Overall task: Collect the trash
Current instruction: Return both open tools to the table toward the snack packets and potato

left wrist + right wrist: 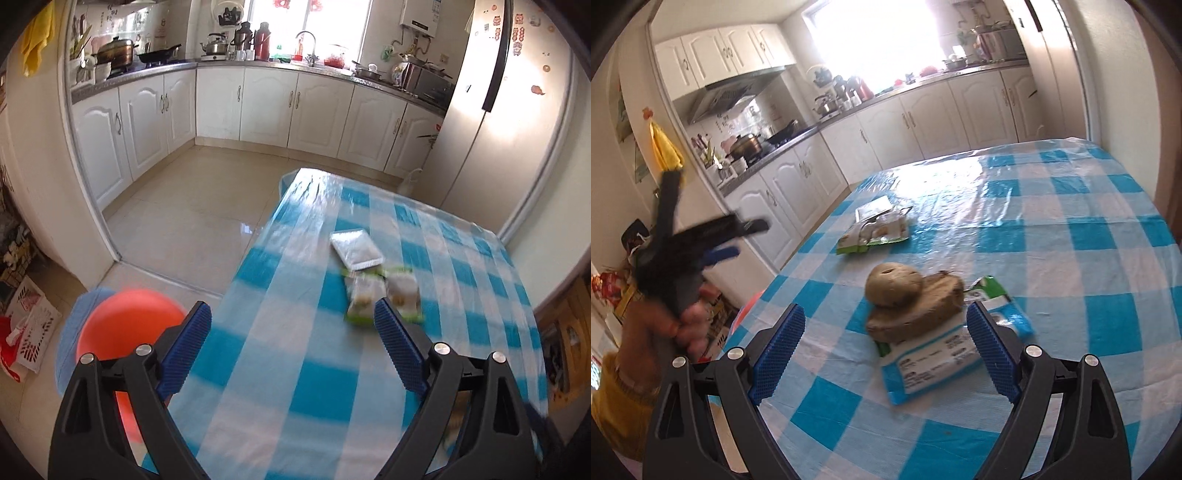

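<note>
In the left wrist view my left gripper (295, 325) hangs open over the near end of the checked table (258, 369), empty. Just beyond its right fingertip lie two green snack wrappers (380, 295), blurred, and behind them a silver flat packet (356, 248). In the right wrist view my right gripper (884, 317) is open above the table. Two brown rounded pieces (897, 291) lie ahead of it, stacked on a blue-and-white packet (931, 365). A green-and-white packet (990, 291) lies by the right fingertip. The green wrappers (875, 232) lie farther back.
An orange-red bin (125, 325) with a blue rim stands on the floor left of the table. A person's hand (687, 325) holds the blurred left gripper off the table's left edge. White cabinets (236, 107), a fridge (491, 122) and tiled floor lie beyond.
</note>
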The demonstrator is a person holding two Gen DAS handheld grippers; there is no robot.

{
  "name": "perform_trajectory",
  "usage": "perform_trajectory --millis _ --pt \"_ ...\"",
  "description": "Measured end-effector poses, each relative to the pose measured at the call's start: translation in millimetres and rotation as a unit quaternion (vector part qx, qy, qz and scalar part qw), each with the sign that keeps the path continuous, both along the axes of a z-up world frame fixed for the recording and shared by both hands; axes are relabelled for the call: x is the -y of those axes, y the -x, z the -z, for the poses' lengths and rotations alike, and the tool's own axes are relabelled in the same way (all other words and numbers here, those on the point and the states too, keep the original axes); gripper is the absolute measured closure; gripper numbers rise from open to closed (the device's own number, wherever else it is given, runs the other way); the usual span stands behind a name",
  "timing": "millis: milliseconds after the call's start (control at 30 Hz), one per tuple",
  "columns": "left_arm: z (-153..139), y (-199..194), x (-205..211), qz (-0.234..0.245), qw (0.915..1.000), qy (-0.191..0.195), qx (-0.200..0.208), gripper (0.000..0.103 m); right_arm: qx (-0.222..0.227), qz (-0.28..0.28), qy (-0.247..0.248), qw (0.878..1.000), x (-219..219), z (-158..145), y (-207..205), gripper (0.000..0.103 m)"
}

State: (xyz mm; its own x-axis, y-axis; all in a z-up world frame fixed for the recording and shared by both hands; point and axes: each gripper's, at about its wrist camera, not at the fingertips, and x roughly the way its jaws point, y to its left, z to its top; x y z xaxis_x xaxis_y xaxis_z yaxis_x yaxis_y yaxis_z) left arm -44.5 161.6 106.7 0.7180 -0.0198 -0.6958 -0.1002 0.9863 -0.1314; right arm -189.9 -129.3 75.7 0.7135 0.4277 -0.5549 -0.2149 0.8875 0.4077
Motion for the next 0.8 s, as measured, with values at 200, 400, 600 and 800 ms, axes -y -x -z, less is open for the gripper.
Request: perform_trajectory --millis 200,400,600,800 --pt "16.1 -97.5 37.9 -0.019 0.9981 -0.051 -0.028 0.013 0.0 0.006 -0.018 1.0 18.5 3.5 3.5 0.014" --pt "55.0 -177.4 39.7 -0.059 0.9912 -0.041 -0.111 0.025 0.017 0.014 -0.014 1.0 29.7 1.3 1.9 0.014" --pt "75.0 -208.3 34.2 -0.078 0.9817 -0.047 -0.168 0.03 0.011 0.02 -0.022 1.0 36.8 5.9 -4.3 0.014" --pt "76.6 -199.9 42.1 -0.047 0.982 -0.051 -0.175 0.039 0.006 0.022 -0.021 1.0 36.9 9.5 -5.4 0.014"
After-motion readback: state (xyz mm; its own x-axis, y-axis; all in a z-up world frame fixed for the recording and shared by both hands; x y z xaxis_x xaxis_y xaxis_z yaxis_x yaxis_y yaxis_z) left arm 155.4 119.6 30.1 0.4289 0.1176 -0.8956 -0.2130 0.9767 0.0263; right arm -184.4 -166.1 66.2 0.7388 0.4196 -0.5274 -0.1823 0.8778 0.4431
